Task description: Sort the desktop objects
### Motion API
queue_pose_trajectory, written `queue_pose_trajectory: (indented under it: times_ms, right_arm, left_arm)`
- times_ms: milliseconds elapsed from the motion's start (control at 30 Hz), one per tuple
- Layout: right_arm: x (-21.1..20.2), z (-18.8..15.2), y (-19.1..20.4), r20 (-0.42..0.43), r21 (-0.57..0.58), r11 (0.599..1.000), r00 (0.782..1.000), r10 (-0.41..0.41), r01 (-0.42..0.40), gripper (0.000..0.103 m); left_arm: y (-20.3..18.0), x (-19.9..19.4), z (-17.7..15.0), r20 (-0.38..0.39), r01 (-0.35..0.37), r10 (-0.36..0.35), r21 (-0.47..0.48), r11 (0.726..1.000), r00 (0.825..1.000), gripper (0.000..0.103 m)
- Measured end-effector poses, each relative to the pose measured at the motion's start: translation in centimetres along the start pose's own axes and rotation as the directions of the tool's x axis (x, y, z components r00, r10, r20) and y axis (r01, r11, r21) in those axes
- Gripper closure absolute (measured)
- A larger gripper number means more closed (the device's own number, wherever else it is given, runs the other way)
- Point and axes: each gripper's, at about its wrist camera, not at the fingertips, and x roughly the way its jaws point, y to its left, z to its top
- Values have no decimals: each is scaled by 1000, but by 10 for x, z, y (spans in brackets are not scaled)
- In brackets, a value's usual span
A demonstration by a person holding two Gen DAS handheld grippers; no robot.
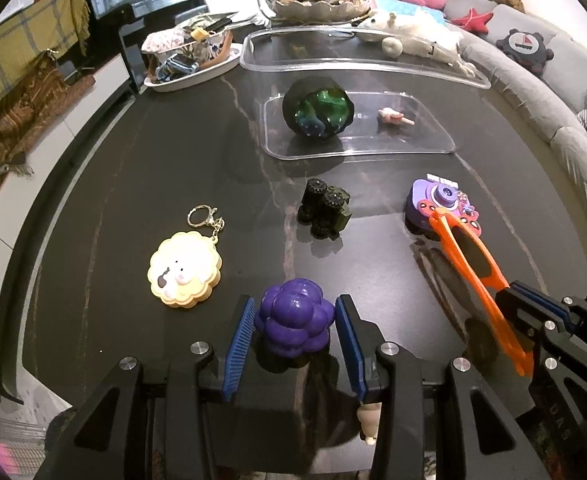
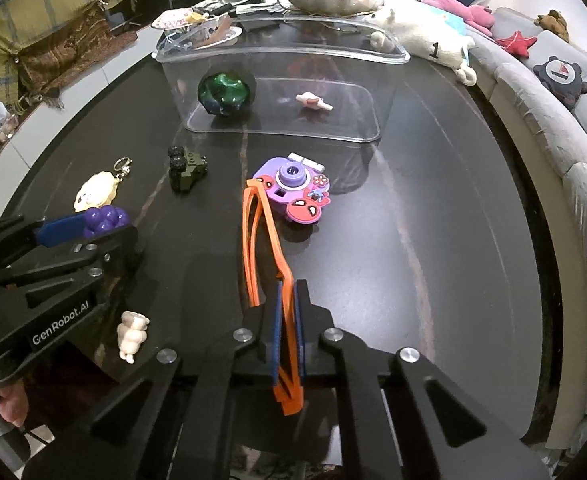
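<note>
My left gripper [image 1: 295, 300] is shut on a purple grape toy [image 1: 293, 320], its blue pads pressing both sides just above the dark table. My right gripper [image 2: 291, 286] is shut on folded orange sunglasses [image 2: 261, 236], whose far end rests against a purple toy camera [image 2: 293, 188]. In the left wrist view the right gripper [image 1: 533, 304] sits at the right edge. A clear plastic bin [image 2: 277, 52] stands farther back, with a green-black ball [image 2: 225, 94] and a small pink toy [image 2: 313, 101] in it.
A green toy truck [image 1: 325, 210], a cream cookie keychain [image 1: 185, 270] and a small cream figure [image 2: 133, 334] lie loose on the table. Dishes of clutter [image 1: 189, 56] and plush toys [image 1: 413, 28] line the far edge. A grey sofa [image 2: 553, 128] curves along the right.
</note>
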Motion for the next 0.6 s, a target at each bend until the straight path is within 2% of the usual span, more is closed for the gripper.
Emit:
queue_pose_trajectory:
  times_ms: [600]
  right_arm:
    - [-29, -2, 10, 68, 9, 999, 997, 38, -39, 99]
  left_arm:
    - [1, -41, -7, 69, -15, 14, 19, 1000, 998, 65]
